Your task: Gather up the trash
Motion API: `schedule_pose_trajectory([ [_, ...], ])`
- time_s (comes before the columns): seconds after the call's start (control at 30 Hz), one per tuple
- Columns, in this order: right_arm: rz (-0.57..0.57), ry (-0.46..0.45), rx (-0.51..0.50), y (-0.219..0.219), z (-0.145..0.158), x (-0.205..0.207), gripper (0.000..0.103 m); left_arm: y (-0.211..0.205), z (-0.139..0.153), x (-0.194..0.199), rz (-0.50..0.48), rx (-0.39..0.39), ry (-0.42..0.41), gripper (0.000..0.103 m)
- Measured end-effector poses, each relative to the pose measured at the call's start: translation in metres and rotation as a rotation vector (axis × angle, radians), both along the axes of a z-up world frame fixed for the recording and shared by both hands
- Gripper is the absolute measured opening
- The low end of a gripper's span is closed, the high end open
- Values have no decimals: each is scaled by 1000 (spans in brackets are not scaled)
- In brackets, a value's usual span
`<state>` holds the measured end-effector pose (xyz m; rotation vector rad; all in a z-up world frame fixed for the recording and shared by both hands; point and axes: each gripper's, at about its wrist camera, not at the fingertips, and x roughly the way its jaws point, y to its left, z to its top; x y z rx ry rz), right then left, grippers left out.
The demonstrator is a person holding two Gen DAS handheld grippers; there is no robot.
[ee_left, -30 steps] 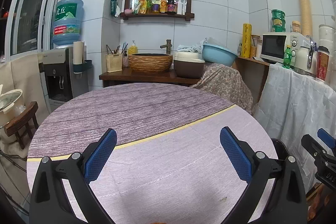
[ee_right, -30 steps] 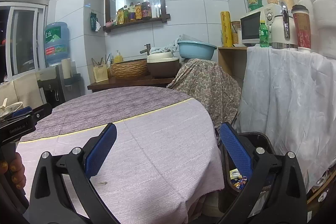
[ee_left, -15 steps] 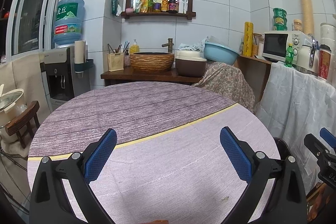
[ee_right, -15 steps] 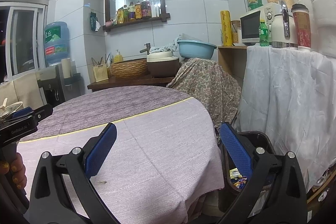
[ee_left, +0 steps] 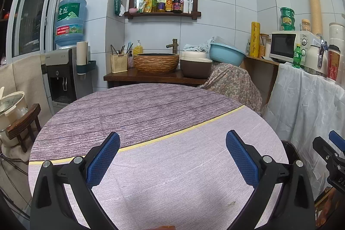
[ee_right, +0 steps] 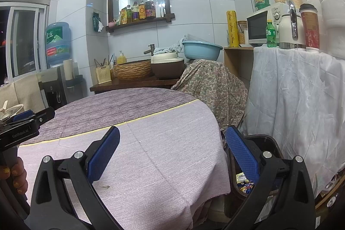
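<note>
A small tiled kitchen corner, seen from two hand-held claws above a round tabletop (ee_left: pixel 172 176).

At far left, a water dispenser (ee_left: pixel 62 72) carries a blue bottle (ee_left: pixel 70 22). To its right, a dark wooden counter holds a woven basin (ee_left: pixel 156 63) and a brown pot with a cream lid (ee_left: pixel 195 67).

The left claw (ee_left: pixel 172 162) hangs over the near half of the tabletop, its blue-padded fingers spread wide with nothing between them. The cloth below is pale lilac near the camera and a darker wood-grain print farther back, split by a thin yellow stripe (ee_left: pixel 183 133). One tiny brown crumb (ee_left: pixel 231 204) lies on the pale cloth, near the right finger.

In the right wrist view, the left claw's body shows at the left edge, gripped by a hand (ee_right: pixel 14 176) with glittery nails. The right claw (ee_right: pixel 172 153) hangs over the tabletop's right edge, also released and empty. Its left finger is above the cloth; its right finger is above a black trash bin (ee_right: pixel 267 141) standing on the floor just beside the tabletop. Colourful wrappers (ee_right: pixel 243 183), the collected trash, lie inside the bin.

Farther right, a paisley cloth (ee_right: pixel 213 87) covers a rounded shape, with a blue plastic bowl (ee_right: pixel 201 50) on top. At far right, a white sheet (ee_right: pixel 297 96) drapes a shelf holding a microwave (ee_right: pixel 257 28) and a green bottle (ee_right: pixel 271 32).
</note>
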<state>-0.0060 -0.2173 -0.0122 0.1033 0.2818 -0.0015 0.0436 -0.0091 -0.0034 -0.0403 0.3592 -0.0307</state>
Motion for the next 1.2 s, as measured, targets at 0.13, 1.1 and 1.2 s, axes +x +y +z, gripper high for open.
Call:
schedule_pose_trajectory([
  [0.13, 0, -1, 0, 0, -1, 0, 97, -1, -1, 0, -2, 1, 2, 98],
  [1.1, -1, 1, 4, -2, -1, 0, 97, -4, -2, 2, -9, -9, 22, 98],
  [1.2, 0, 1, 4, -2, -1, 0, 97, -4, -2, 1, -6, -4, 20, 98],
])
